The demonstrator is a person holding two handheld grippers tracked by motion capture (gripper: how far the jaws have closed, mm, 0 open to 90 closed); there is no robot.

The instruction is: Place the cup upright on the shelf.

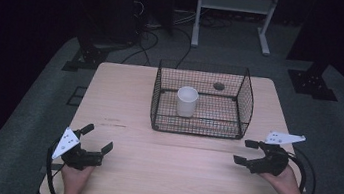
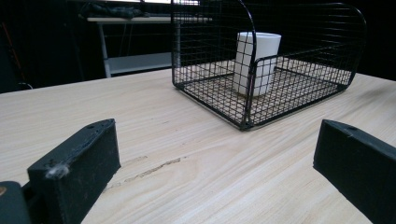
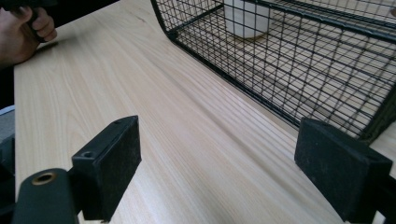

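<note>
White cup (image 1: 186,101) standing upright inside the wire basket (image 1: 245,99), well ahead of both pairs of fingers, left gripper (image 1: 99,138) hovering with jaws spread and holding nothing, right gripper (image 1: 246,152) likewise gaping empty, both sitting over the bare wooden table (image 1: 171,167), basket lying between and beyond them.

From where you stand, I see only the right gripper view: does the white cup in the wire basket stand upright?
Observer: Yes, the white cup stands upright inside the wire basket, left of its middle.
Operator: Is the basket closed on top?
Observer: No, the high view shows it open on top.
Operator: And the left claw?
Observer: The left claw is open and holds nothing, low over the table near its front-left corner.
</note>
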